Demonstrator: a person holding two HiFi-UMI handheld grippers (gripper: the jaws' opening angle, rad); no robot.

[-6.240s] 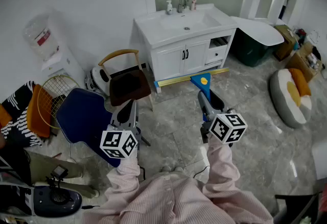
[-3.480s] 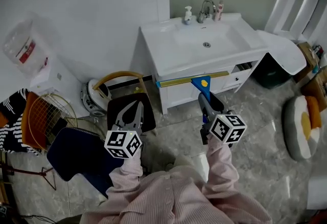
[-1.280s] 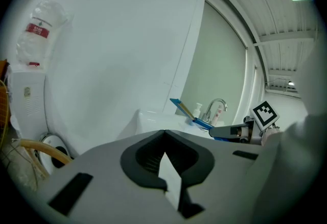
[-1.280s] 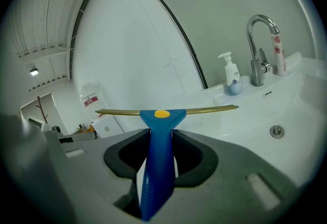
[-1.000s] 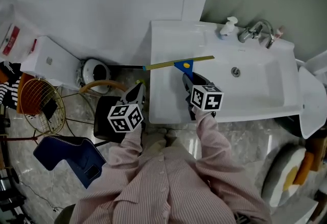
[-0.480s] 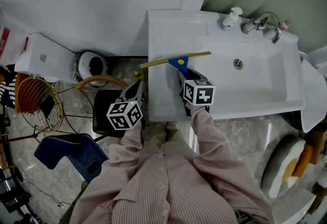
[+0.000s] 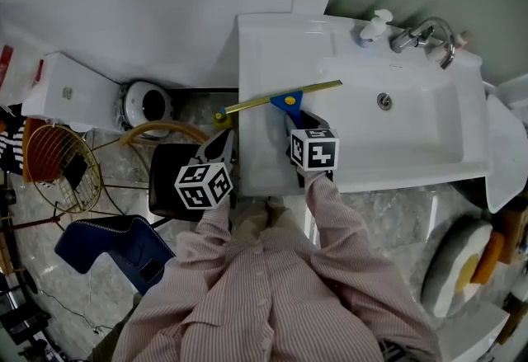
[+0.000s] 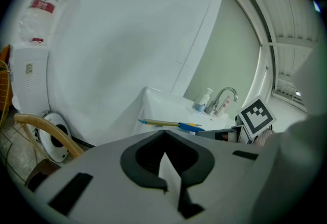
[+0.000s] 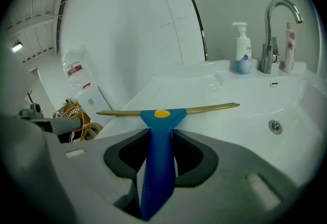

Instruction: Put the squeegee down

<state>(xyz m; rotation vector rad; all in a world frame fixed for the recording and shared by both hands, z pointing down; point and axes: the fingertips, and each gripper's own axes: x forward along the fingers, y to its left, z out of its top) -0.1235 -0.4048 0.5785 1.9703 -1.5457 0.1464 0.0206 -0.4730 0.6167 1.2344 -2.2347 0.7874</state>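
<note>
The squeegee (image 7: pixel 285 100) has a blue handle (image 9: pixel 159 156) and a long yellow blade (image 9: pixel 209 108). My right gripper (image 7: pixel 299 122) is shut on the handle, and the blade points away from me. The blade lies crosswise over the left part of the white vanity top (image 7: pixel 264 47), beside the basin (image 7: pixel 412 117). Whether it touches the top I cannot tell. My left gripper (image 7: pixel 223 138) hangs left of the vanity's front corner, shut with nothing in it (image 8: pixel 164 133).
A faucet (image 7: pixel 422 32) and a soap bottle (image 7: pixel 373 25) stand at the back of the basin. Left of the vanity are a dark-seated chair (image 7: pixel 169 179), a round white device (image 7: pixel 142 106), a wire basket (image 7: pixel 54 166) and a blue seat (image 7: pixel 115 245).
The person has walked up to the vanity. In the last second the right gripper has sunk a little with the squeegee toward the vanity top, and the left gripper has dropped slightly.
</note>
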